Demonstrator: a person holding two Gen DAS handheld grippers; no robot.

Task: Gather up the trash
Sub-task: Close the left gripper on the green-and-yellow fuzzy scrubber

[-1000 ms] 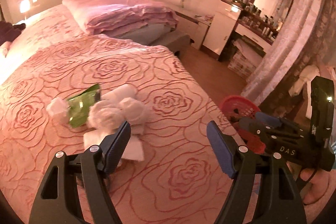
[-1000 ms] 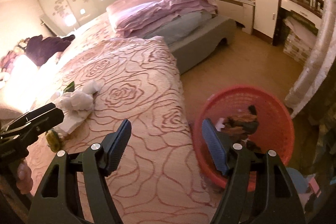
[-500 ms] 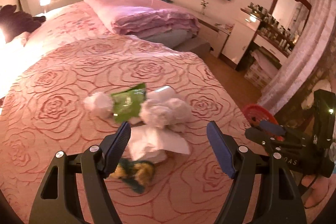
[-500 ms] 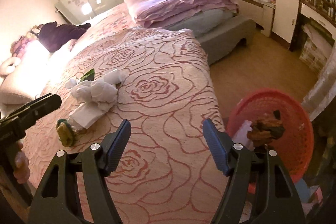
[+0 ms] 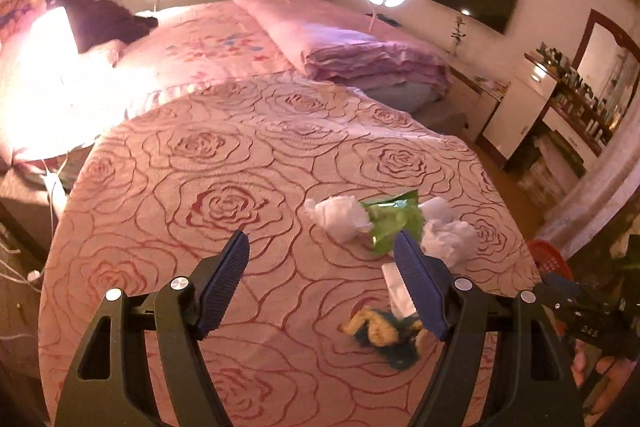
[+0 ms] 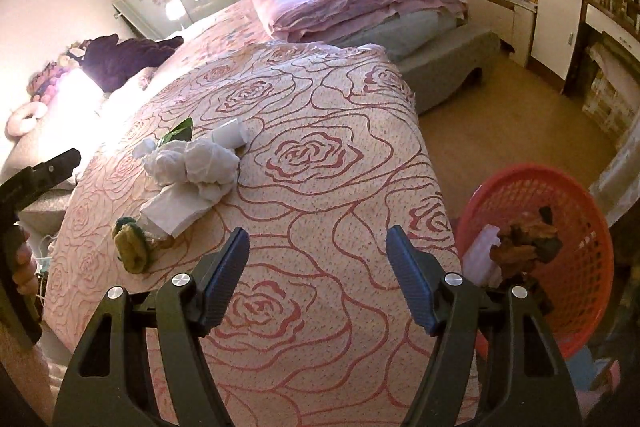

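Trash lies in a cluster on the rose-patterned bedspread (image 5: 224, 203): crumpled white tissues (image 5: 340, 219), a green wrapper (image 5: 394, 223), a flat white napkin (image 5: 396, 289) and a yellow-blue wad (image 5: 380, 331). My left gripper (image 5: 322, 285) is open and empty above the bed, the trash by its right finger. In the right wrist view the tissues (image 6: 196, 163), napkin (image 6: 172, 213) and wad (image 6: 132, 247) lie left of my open, empty right gripper (image 6: 318, 275). A red mesh basket (image 6: 580, 227) holding some trash stands on the floor to the right.
Folded pink quilts (image 5: 360, 47) lie at the bed's far side. A dark purple garment (image 6: 124, 59) lies near the pillows. White cabinets and a cluttered dresser (image 5: 580, 99) line the right wall. Bare wooden floor (image 6: 500, 123) runs beside the bed.
My left gripper has swung left and pulled back, so the trash pile now sits to the right of its fingers. My right gripper has shifted left, away from the basket, over the bed's edge.
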